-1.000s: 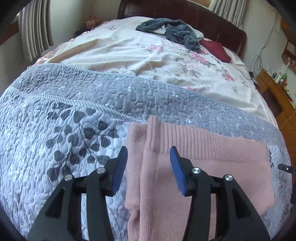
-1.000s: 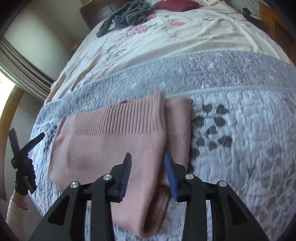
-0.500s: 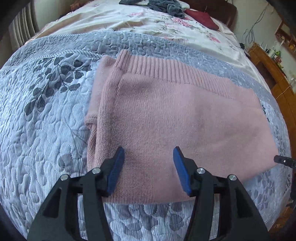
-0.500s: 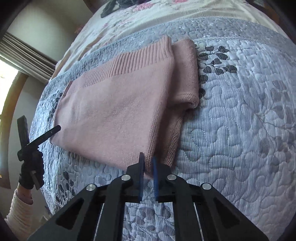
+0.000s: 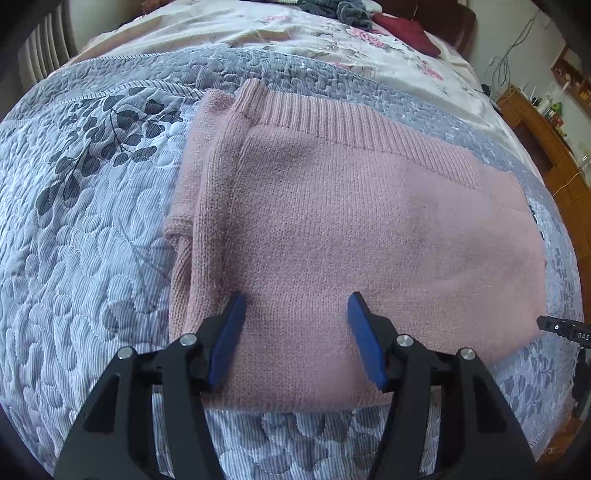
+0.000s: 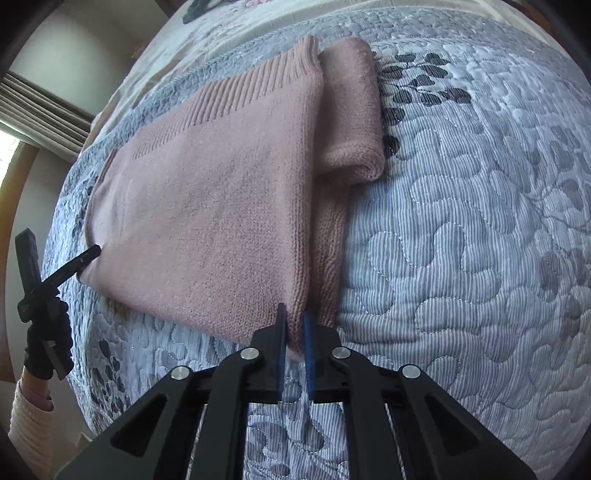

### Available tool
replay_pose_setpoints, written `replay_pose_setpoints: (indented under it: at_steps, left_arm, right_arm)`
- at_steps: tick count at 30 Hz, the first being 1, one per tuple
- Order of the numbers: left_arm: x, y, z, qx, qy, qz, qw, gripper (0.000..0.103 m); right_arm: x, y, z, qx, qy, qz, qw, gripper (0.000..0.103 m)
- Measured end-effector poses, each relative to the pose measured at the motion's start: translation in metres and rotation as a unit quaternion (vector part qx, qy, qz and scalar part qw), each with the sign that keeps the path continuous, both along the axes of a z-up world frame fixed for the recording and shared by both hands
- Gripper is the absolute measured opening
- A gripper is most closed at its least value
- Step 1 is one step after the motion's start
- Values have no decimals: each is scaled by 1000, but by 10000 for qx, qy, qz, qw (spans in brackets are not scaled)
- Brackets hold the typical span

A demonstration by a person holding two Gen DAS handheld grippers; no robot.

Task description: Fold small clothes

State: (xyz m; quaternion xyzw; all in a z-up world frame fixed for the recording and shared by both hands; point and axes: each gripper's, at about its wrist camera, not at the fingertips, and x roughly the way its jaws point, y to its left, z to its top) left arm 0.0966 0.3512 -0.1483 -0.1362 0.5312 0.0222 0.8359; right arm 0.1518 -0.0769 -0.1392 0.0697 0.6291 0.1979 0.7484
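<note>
A pink knit sweater [image 5: 351, 221] lies folded flat on the grey quilted bedspread [image 5: 81, 258], ribbed hem at the far side. A folded-in sleeve [image 6: 351, 110] sticks out along one edge. My left gripper [image 5: 297, 306] is open, hovering above the sweater's near edge with nothing between its blue pads. My right gripper [image 6: 294, 314] is shut on the sweater's [image 6: 207, 206] near corner, where knit fabric sits pinched between the pads. A gloved hand holds the left gripper [image 6: 55, 273] at the sweater's opposite corner in the right wrist view.
A dark grey garment [image 5: 347, 9] and a dark red pillow [image 5: 406, 29] lie at the head of the bed on a floral sheet [image 5: 295, 33]. A wooden cabinet [image 5: 546, 147] stands beside the bed. Curtains [image 6: 48, 122] hang by the window.
Both grippers came down toward the sweater's near edge. The right gripper went from open to shut on the near corner. The left gripper stays open.
</note>
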Motion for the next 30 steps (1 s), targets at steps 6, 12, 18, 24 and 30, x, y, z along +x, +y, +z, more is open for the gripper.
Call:
replay_pose_setpoints:
  at_steps: [6,12,18,24,30]
  left_arm:
    - [8,-4,16,-110,-21,-4,9999,60]
    - [31,-16,32,-216,-189,-72,9996,61]
    - [53,-29,26,-265,-146,-176,9994,61]
    - [63,-29,10,-259,-18,-214,9994,62]
    - [63,-28,3,-268,-37,-296,9992,62]
  right_arm:
    - [12,-18,32,309,-265,-188,9990,56]
    - [52,-42,39,745,-188,-547,9955,66]
    - [86,-42,13,1036,142,-613,9926,69]
    - [99,-39,-9,1435,273,-725,9866,70]
    - [109,-21,-14,1471,163,-684,9866,52]
